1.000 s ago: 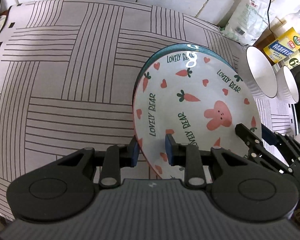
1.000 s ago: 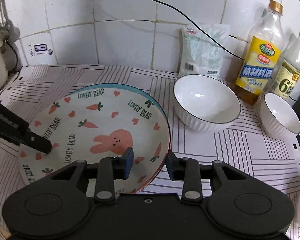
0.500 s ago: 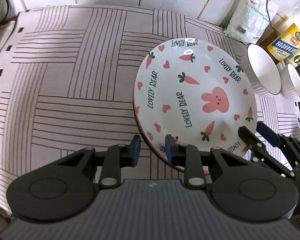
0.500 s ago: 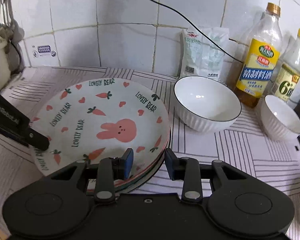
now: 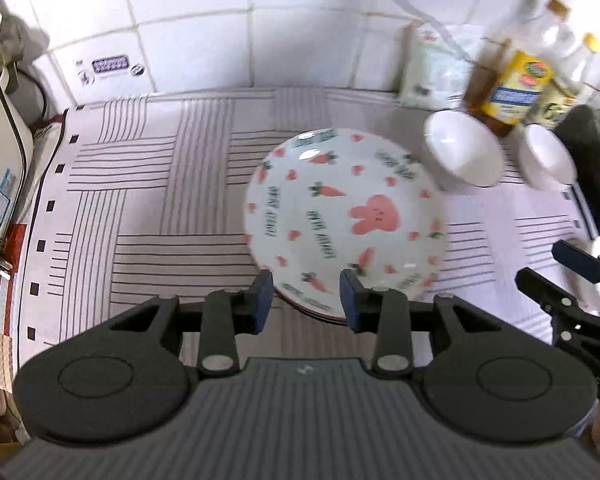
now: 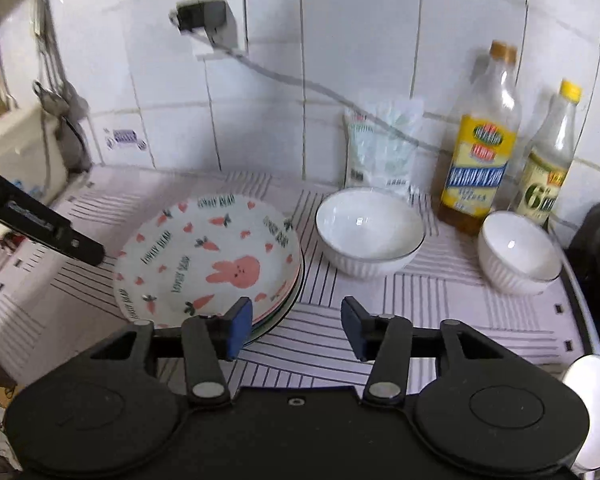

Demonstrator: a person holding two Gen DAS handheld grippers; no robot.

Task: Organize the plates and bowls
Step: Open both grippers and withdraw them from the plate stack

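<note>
On the worktop [image 6: 440, 304], which is covered by a pale cloth printed with blocks of thin dark stripes, a small stack of plates is seen, topped by a glossy round plate [image 6: 208, 256] decorated with a pink rabbit, carrots, hearts and lettering. Rims of other plates are visible under its right edge. Just to the right of the stack, a large white bowl [image 6: 370, 232] with a ribbed outside and a thin dark rim is placed, and a smaller white bowl [image 6: 520, 252] of the same kind stands further right, apart from it. The wall behind is faced with shiny white tiles [image 6: 360, 60], against which a clear plastic bag [image 6: 384, 148], a tall bottle with a yellow label [image 6: 480, 148] and a smaller yellow-capped bottle [image 6: 548, 160] are set. A cable is run from a wall socket [image 6: 208, 20] across the tiles. The left tool [image 5: 306, 300] is held over the near edge of the stack, its blue-padded jaws parted and gripping nothing. The right tool [image 6: 296, 328] is likewise spread wide and empty, its left pad beside the plates' rim.
</note>
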